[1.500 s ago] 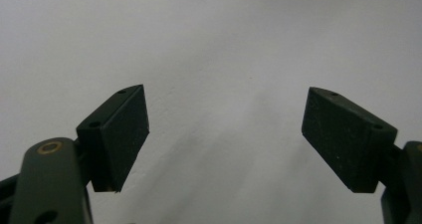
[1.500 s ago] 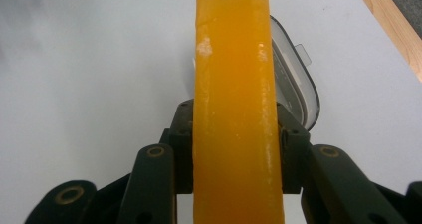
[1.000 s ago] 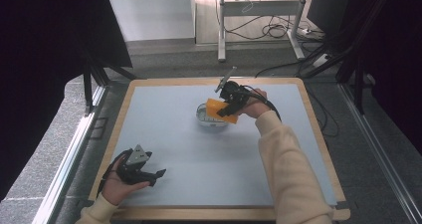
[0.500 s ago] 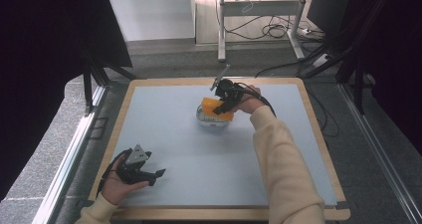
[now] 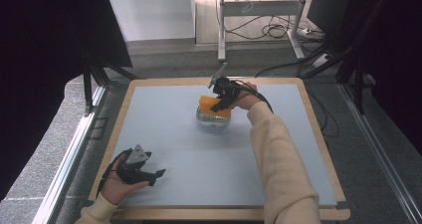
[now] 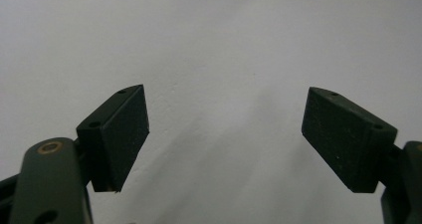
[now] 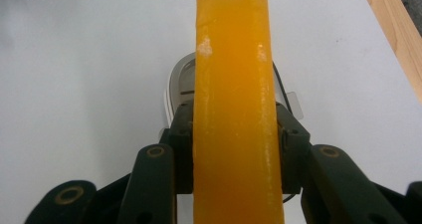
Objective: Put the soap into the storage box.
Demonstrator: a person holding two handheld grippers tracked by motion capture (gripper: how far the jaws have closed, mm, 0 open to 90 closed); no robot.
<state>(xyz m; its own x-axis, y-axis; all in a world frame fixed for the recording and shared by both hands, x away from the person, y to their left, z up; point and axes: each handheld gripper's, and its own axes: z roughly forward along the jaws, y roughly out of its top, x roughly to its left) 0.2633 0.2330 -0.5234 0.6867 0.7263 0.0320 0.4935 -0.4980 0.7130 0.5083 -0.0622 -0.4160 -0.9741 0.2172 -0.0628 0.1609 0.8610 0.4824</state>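
The right gripper (image 7: pixel 234 149), clamped on a thick orange sponge block (image 7: pixel 234 109), holds it on the small silvery metal bowl (image 5: pixel 211 118), apparently mid-wipe, while the left gripper (image 6: pixel 226 139) rests wide open and empty.

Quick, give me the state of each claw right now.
Left claw: open, holding nothing, low over the pale blue table mat.
Right claw: shut on the thick orange sponge block, above a silvery bowl.

The sponge (image 5: pixel 214 106) is on top of the bowl (image 5: pixel 211 120), in the far middle of the worktop (image 5: pixel 278 194). The right claw (image 5: pixel 222 101) is at the sponge. The left claw (image 5: pixel 152 176) is well apart, at the near left corner.
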